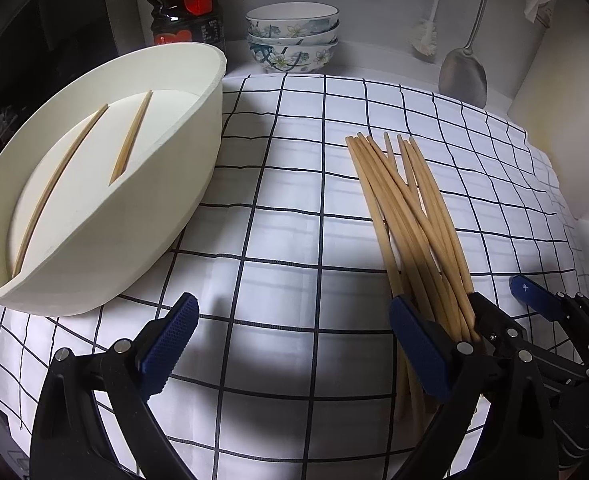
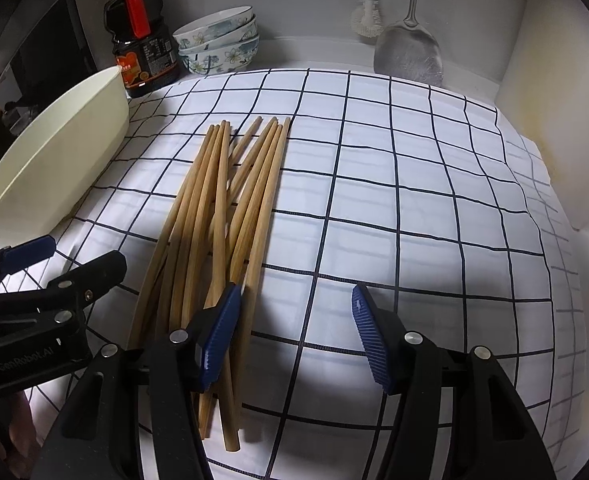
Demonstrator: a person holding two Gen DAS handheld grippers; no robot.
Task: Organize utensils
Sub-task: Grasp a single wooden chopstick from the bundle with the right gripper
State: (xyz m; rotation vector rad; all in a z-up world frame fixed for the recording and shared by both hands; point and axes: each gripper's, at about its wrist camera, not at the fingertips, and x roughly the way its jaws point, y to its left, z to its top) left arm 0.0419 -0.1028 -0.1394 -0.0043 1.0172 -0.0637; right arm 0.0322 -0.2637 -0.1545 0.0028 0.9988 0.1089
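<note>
Several wooden chopsticks [image 1: 414, 220] [image 2: 230, 200] lie in a loose bundle on the checked cloth [image 1: 294, 200]. A white oval basin [image 1: 106, 216] [image 2: 54, 160] stands on the left, with two chopsticks [image 1: 62, 184] lying inside it. My left gripper [image 1: 294, 344] [image 2: 62, 264] is open over bare cloth between the basin and the bundle, its right finger at the bundle's near ends. My right gripper [image 2: 294, 336] [image 1: 506, 304] is open too. Its left finger [image 2: 218, 340] rests over the bundle's near ends, and only cloth shows between its fingers.
At the back stand a dark sauce bottle [image 2: 140, 40] and a stack of flowered bowls [image 1: 292, 36] [image 2: 218, 40]. A metal spatula [image 2: 408, 52] and a white brush [image 2: 368, 16] hang on the back wall. A white wall [image 2: 554, 120] closes the right side.
</note>
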